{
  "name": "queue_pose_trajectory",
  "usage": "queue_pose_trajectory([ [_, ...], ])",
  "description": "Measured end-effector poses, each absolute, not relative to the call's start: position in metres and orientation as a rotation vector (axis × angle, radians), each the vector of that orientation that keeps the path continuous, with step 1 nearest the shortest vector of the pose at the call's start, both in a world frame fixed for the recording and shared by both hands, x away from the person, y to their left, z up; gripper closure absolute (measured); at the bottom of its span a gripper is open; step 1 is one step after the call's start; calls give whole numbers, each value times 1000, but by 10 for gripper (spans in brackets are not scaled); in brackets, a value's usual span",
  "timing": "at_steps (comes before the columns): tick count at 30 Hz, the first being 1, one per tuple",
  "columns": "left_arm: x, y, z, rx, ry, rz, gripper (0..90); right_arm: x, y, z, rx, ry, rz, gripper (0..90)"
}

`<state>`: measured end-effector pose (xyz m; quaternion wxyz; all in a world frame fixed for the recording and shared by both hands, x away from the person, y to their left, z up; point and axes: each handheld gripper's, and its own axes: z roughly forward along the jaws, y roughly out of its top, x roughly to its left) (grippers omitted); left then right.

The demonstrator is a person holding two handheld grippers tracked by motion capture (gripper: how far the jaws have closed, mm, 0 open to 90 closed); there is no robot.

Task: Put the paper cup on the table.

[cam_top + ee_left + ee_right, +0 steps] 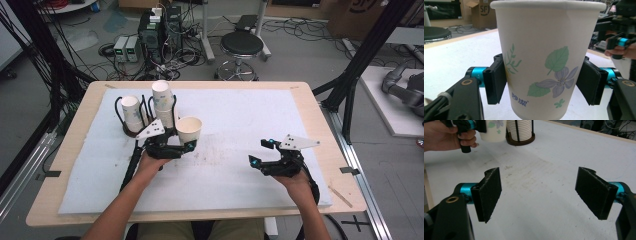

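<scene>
Counter [300, 100] with a white mat [240, 120] takes up most of the high view. Far left on the mat sits a dark wire cup holder [134, 131] with stacks of upside-down paper cups [163, 102] in it.

Left gripper [186, 146] sits just right of the holder, near side, its fingers [495, 78] pinching one paper cup [189, 130] upright, mouth up. The left gripper view shows both pads pressed on the cup's sides, over the leaf and flower print. Cup appears lifted just off the mat, though its base is cut off so contact can't be confirmed.

Right gripper [261, 152] hovers over the right near part of the mat, well apart from the cup, fingers [489, 192] spread wide with nothing between them.

Progress judgement: one cup is out of the holder, turned upright and held; placing it on the mat is left. Stacks remain in the holder, so likely more to pull. Right gripper looks idle for now.
</scene>
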<state>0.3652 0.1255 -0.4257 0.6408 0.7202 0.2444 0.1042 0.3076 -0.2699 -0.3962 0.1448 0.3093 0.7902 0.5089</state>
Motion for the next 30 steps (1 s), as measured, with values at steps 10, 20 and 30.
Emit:
queue_pose_trajectory([
  [10, 377, 97, -441, 1700, 636, 257, 313, 307, -278, -396, 915, 2262, 1476, 219],
  [20, 383, 76, -446, 1906, 676, 262, 313, 306, -279, -395, 910, 2260, 1476, 219],
  [30, 381, 77, -449, 2005, 685, 267, 314, 305, -281, -395, 918, 2259, 1477, 219],
])
